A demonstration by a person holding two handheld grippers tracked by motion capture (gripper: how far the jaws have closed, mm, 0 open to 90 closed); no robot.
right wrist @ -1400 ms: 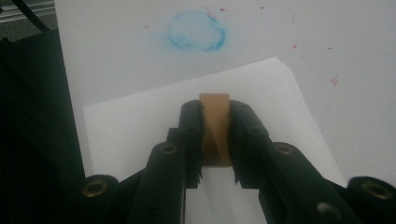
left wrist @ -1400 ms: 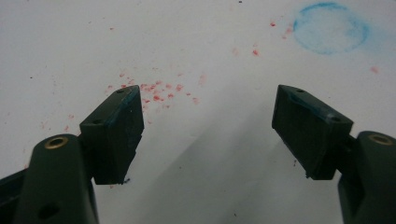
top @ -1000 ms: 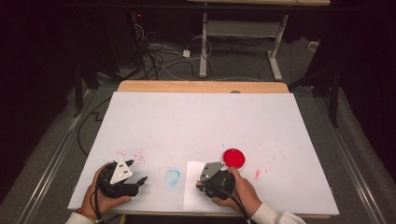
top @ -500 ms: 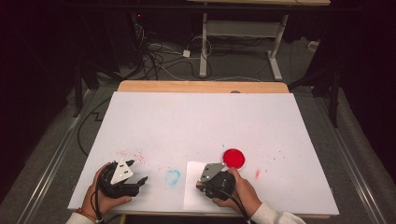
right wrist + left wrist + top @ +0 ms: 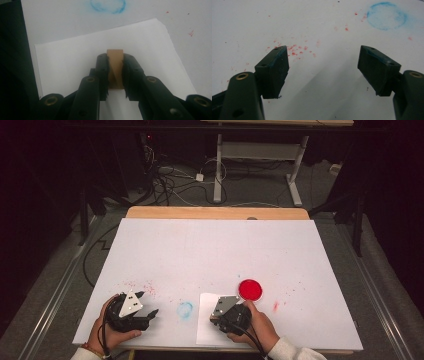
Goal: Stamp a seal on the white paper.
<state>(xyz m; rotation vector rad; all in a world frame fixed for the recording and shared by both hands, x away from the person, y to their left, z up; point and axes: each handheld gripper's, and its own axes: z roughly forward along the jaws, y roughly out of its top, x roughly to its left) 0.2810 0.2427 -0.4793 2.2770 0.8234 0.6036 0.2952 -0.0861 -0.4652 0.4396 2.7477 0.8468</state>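
My right gripper (image 5: 115,75) is clamped on a small tan block (image 5: 115,65), probably a stamp, over the white sheet (image 5: 75,57) at the table's (image 5: 215,245) near edge, sheet unmarked, so stamping remains; left gripper (image 5: 323,72) gapes empty near the near-left corner.

A white-topped table (image 5: 215,250) with a wooden far edge (image 5: 215,213) stands on grey carpet (image 5: 50,295) in a dim room. Beyond the table's far edge, a tangle of cables (image 5: 170,180) lies on the floor beside the white legs of a second desk (image 5: 257,155). Darkness closes in on either side of the table.
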